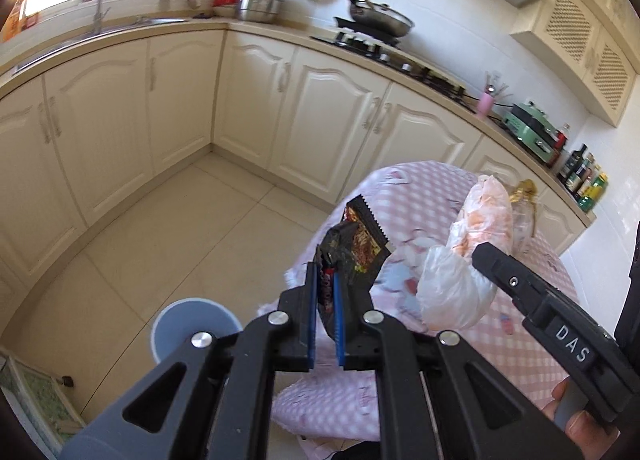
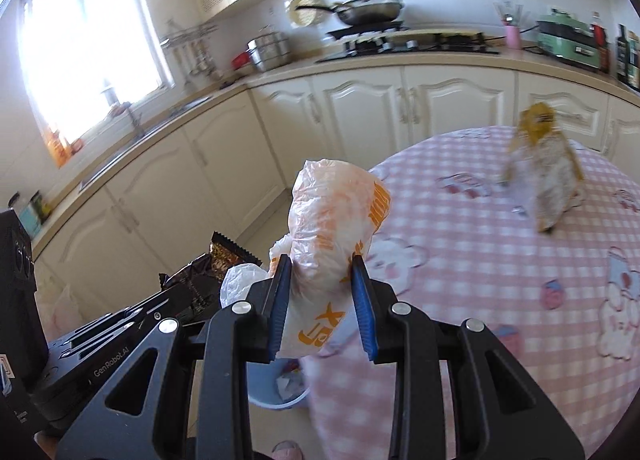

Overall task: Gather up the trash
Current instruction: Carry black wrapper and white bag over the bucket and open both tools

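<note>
I have 2 pieces of trash in hand and am at the carrying step, between pick-up and drop. My left gripper (image 1: 325,292) is pinched narrow on a dark snack wrapper (image 1: 356,248), whose crumpled lower end sits between the blue pads while its serrated top sticks up past them. My right gripper (image 2: 322,300) is clamped on a white and orange plastic bag (image 2: 332,220); the fingers stand further apart because the bag is bulky, and it bulges above and hangs below them.

I take the blue bin (image 1: 192,324) as my landmark. It stands on the floor just beside the edge of the table (image 1: 424,184) with the pink checked cloth. In the left view the wrapper hangs above and a little to the right of the bin. In the right view the bin (image 2: 280,384) shows directly under the bag, with some crumpled waste already inside.

Next, I judge, each hand must be brought over the bin mouth and lowered before the fingers part, since both pieces are light and could flutter wide. The bag looks closer to being lined up.

1 yellow and clear wrapper (image 2: 548,176) stands on the table, well apart from the bin, so the collecting is not finished.
</note>
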### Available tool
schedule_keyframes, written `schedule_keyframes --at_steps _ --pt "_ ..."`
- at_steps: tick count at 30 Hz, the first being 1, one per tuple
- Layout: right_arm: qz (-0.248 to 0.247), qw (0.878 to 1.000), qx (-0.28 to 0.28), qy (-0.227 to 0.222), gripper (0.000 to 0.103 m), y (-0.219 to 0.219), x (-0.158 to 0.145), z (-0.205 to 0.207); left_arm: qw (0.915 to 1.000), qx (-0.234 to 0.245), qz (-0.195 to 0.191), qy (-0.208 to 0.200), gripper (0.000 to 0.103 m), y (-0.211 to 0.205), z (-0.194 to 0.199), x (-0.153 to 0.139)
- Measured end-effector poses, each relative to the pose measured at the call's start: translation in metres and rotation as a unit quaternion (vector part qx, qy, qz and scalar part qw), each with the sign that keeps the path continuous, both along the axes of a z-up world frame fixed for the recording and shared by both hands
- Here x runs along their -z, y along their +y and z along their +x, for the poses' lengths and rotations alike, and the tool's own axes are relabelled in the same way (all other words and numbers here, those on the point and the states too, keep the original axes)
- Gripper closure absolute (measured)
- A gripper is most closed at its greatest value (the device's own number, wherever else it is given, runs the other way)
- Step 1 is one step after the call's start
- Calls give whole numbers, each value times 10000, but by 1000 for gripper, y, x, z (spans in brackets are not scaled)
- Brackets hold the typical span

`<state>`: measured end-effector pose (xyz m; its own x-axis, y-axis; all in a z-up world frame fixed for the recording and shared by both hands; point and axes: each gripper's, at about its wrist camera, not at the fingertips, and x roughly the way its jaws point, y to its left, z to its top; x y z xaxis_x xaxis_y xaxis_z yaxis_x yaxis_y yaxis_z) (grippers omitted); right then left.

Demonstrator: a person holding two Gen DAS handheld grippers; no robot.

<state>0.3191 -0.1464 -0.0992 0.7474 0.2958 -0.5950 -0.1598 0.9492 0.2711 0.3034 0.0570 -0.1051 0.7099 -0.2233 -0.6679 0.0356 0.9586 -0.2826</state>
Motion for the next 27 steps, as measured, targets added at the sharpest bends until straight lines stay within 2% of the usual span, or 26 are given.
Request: schedule_keyframes --at_steps 7,13,20,27 --pt "-171 9962 -699 492 75 79 46 19 9972 -575 -3 472 96 68 2 49" --pt "-317 9897 -1060 905 75 128 92 37 9904 -950 -12 1007 96 117 11 99" --pt "-481 9844 -1123 1268 75 152 134 62 9831 -1140 -87 1428 96 145 33 145" --pt "-532 9825 -1050 1444 75 151 142 74 9809 -1182 -151 1540 95 154 62 160"
